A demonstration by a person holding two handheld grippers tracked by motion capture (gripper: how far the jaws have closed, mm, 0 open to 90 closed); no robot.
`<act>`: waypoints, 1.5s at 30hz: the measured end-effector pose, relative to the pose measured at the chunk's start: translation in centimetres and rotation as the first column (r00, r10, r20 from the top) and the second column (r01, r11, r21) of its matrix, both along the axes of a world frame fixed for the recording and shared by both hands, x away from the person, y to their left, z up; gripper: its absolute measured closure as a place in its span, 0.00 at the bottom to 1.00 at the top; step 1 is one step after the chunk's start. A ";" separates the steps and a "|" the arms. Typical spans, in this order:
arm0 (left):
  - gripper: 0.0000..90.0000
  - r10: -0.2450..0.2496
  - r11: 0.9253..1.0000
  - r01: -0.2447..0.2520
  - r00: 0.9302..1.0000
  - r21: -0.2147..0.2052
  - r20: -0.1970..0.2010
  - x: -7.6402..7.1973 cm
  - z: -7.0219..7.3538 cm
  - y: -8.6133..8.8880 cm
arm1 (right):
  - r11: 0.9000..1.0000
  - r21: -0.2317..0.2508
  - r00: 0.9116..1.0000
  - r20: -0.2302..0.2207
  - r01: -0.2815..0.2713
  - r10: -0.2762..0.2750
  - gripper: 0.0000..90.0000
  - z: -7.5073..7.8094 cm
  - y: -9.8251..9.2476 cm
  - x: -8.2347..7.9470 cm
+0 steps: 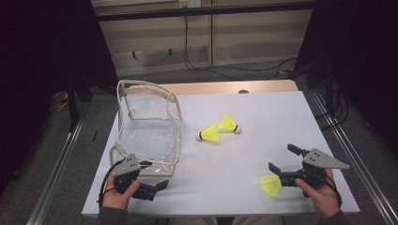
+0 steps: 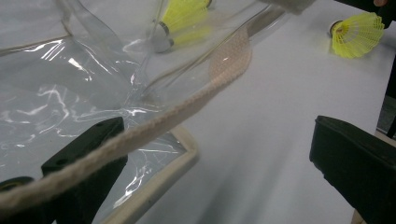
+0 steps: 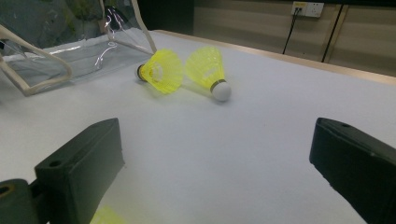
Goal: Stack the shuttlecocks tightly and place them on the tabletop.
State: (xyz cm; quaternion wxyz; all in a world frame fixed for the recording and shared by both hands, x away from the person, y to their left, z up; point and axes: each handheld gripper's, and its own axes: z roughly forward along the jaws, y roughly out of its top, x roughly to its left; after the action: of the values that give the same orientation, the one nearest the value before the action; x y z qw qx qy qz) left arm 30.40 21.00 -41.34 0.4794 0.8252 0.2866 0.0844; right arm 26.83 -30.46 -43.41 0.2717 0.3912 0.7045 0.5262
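Clear bag (image 1: 149,126) with beige trim stands open on the white surface (image 1: 253,122); all places given relative to it. Left claw (image 1: 151,174) sits at the bag's near corner, jaws spread wide, grasping nothing. In the left gripper view the bag's beige strap (image 2: 205,91) runs across the left jaw, lying on or just over it; cannot tell if it presses on the jaw. Right jaw is well apart from the strap, over bare surface.

Two yellow shuttlecocks lie just right of the bag, touching or nearly touching each other: one (image 1: 210,134) nearer the bag with its cork toward the bag, the other (image 1: 228,124) with its white cork pointing away from the bag. Right gripper view shows the same pair (image 3: 161,71) (image 3: 208,70) ahead of the jaws, bag behind on the left.

Right claw (image 1: 282,159) is well right of the bag, near the surface's near edge, jaws released, wide apart. A third shuttlecock (image 1: 271,185) lies just beside the claw's near jaw, not gripped; its yellow skirt peeks in at the bottom of the right gripper view (image 3: 106,217).
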 end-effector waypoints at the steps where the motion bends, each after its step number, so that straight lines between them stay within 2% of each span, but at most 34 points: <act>1: 0.05 0.000 1.000 0.000 1.000 0.000 0.000 0.0 0.0 0.0 | 1.000 -0.004 1.000 -0.004 0.001 -0.001 0.02 0.0 0.0 0.1; 15: 0.05 0.000 1.000 0.000 1.000 -0.009 -0.005 0.0 0.1 0.0 | 1.000 -0.031 0.999 -0.052 -0.001 -0.001 0.02 0.6 0.6 2.5; 31: 0.05 -0.005 1.000 0.005 1.000 -0.010 0.001 0.0 0.2 0.0 | 0.998 -0.063 0.997 -0.083 0.002 -0.007 0.03 0.9 0.8 4.6; 45: 0.05 -0.006 1.000 0.006 1.000 -0.015 0.003 0.0 0.1 0.0 | 0.995 -0.096 0.995 -0.104 -0.003 -0.007 0.03 1.5 1.9 6.6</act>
State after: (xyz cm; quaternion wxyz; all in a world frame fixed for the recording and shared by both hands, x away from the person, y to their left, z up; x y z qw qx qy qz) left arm 30.44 20.96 -41.21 0.4862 0.8224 0.2838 0.0821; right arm 33.39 -28.59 -41.88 0.2534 0.4051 0.7418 0.4705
